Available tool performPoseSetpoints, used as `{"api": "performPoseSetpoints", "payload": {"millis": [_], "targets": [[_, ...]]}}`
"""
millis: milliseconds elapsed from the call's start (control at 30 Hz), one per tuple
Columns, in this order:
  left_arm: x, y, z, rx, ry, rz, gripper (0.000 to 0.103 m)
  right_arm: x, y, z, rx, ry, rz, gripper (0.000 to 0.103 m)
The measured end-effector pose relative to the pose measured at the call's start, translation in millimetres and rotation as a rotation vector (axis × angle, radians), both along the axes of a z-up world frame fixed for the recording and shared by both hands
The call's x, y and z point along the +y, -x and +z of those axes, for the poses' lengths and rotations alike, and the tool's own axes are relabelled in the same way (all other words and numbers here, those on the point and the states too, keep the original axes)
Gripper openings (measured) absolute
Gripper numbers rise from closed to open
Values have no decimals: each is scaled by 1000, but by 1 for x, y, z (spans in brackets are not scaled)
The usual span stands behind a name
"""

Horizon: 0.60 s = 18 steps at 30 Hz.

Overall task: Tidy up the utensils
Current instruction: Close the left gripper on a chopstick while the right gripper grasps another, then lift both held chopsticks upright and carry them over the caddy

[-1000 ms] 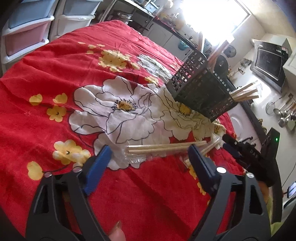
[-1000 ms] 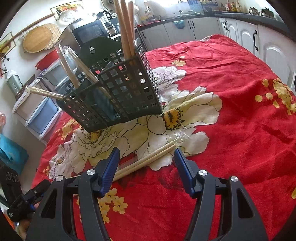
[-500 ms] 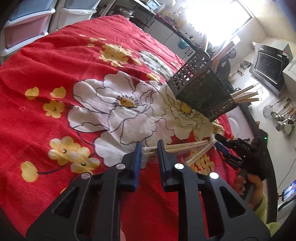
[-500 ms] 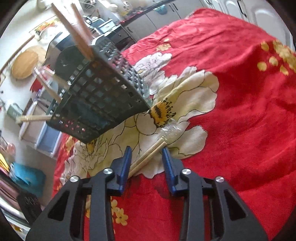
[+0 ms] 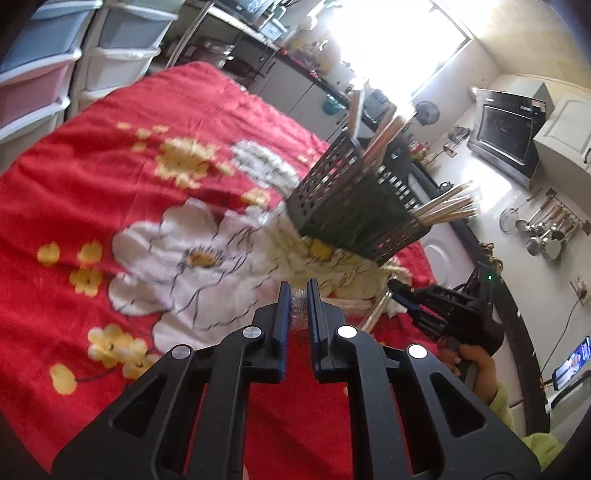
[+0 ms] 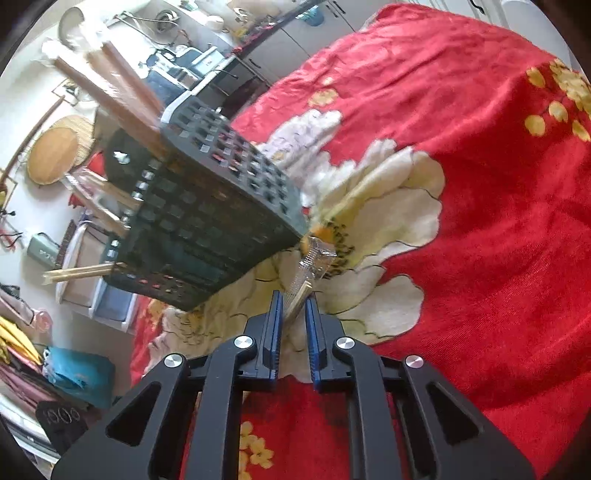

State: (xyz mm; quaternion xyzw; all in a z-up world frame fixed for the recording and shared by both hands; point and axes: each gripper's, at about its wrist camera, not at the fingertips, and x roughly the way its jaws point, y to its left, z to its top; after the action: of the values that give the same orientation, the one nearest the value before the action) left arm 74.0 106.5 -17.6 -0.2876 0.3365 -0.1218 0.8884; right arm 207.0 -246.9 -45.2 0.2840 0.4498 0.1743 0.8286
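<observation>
A black mesh utensil holder [image 5: 354, 206] stands on the red flowered cloth with several wrapped chopsticks sticking out of it; it also shows in the right wrist view [image 6: 207, 225]. My left gripper [image 5: 297, 295] is shut on the clear-wrapped end of a chopstick pair [image 5: 299, 314], just above the cloth. My right gripper [image 6: 294, 301] is shut on another wrapped chopstick pair [image 6: 308, 273], whose clear wrapper end points toward the holder's base. The right gripper also shows in the left wrist view [image 5: 410, 299], beside a chopstick [image 5: 376, 308].
The red flowered cloth [image 5: 110, 177] covers the table. Plastic drawers [image 5: 48, 70] stand past its far left edge. A kitchen counter and cabinets [image 6: 295, 33] run behind it. A microwave [image 5: 509, 129] and hanging ladles [image 5: 543, 229] are on the right wall.
Both grippers went from wide open to shut, each closing on a wrapped chopstick pair on the cloth. Both have since lifted and tilted, and the view is blurred with motion.
</observation>
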Motion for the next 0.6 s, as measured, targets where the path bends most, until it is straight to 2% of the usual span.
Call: {"api": "performPoseSetpoints", "payload": {"millis": [200, 600], "targets": [[-9, -7, 31, -78, -1, -36, 3, 7, 17, 31, -104, 26, 35, 11], [-37, -31, 81, -210, 6, -112, 2, 31, 59, 109, -433, 188, 121, 7]]}}
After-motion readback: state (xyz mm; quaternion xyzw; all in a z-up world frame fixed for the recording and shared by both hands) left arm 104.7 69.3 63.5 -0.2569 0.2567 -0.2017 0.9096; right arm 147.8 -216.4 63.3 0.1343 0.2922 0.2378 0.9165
